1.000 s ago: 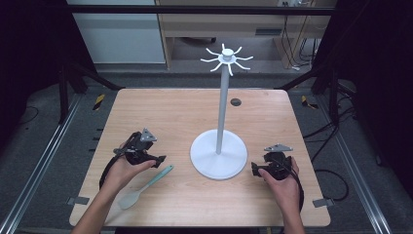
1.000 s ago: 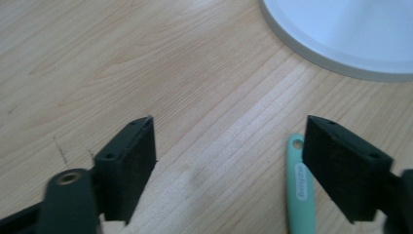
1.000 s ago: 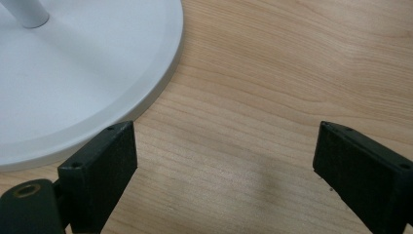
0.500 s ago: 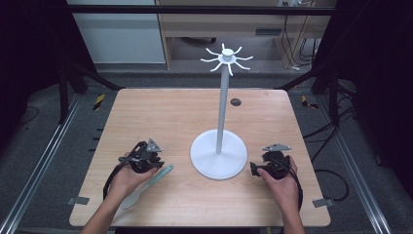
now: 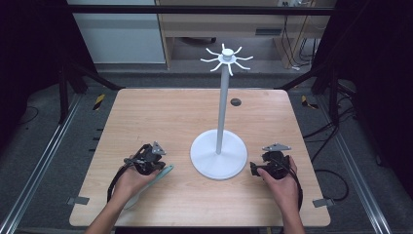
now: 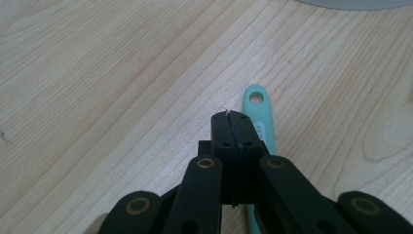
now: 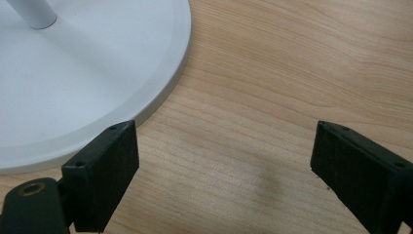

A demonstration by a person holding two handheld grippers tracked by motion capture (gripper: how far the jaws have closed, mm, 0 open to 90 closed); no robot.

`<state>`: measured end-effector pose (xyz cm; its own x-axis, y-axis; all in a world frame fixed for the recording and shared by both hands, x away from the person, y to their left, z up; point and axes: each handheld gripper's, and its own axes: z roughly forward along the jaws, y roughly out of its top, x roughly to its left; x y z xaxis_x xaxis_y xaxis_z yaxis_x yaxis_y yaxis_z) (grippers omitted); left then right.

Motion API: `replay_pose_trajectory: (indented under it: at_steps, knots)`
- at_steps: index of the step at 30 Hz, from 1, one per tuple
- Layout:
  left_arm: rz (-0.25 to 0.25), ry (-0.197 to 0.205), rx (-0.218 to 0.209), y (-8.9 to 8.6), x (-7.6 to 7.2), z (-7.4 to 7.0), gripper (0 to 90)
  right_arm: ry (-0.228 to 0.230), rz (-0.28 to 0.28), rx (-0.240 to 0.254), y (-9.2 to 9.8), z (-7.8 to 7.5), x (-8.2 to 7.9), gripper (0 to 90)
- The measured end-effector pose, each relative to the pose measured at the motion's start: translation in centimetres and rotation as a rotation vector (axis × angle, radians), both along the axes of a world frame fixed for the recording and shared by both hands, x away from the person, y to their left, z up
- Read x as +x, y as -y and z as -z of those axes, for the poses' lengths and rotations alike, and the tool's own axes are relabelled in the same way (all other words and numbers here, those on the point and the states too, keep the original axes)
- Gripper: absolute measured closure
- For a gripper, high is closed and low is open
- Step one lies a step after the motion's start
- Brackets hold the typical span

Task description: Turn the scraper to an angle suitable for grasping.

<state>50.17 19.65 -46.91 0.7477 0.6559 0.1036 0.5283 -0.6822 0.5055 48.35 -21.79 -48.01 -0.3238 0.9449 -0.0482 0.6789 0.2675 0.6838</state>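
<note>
A spatula with a mint-green handle and a pale head lies on the wooden table at the front left. My left gripper hovers low over that handle. Its jaws have just been closing. In the left gripper view they meet flush with nothing seen between them, and the handle, with a hole at its end, runs under and beside the right jaw. My right gripper rests at the front right, open over bare wood beside the white stand's round base.
The white stand has a tall pole topped by several hooks and stands in the table's middle. A small dark hole marks the far table top. Metal rails run along both sides.
My left gripper has dropped toward the spatula handle and shifted slightly right, and its jaws have closed. The right gripper has stayed put.
</note>
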Motion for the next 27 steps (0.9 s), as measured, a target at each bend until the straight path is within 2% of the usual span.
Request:
replay_pose_trajectory:
  at_steps: [8,14,17,21,23,27]
  knots:
    - [0.006,-0.014,0.01,0.1,0.0,0.3,89.8,0.0,-0.003,-0.005,0.0,0.0,0.0,10.7]
    - [0.013,-0.02,-0.011,0.3,-0.2,0.4,90.0,0.001,0.001,-0.001,0.1,0.0,0.0,10.7]
    - [0.034,-0.018,0.008,0.8,-0.5,0.3,90.0,0.002,0.001,0.0,0.1,0.0,0.0,10.7]
    - [0.062,-0.035,0.007,1.2,-0.9,0.3,90.0,-0.002,-0.002,-0.001,0.0,0.0,0.0,10.7]
    - [0.081,-0.057,-0.009,1.5,-1.2,0.3,90.0,-0.004,-0.002,-0.001,0.0,0.0,0.0,10.7]
    - [0.101,-0.056,0.002,1.9,-1.5,0.2,90.0,-0.005,0.0,-0.002,0.0,0.0,0.0,10.6]
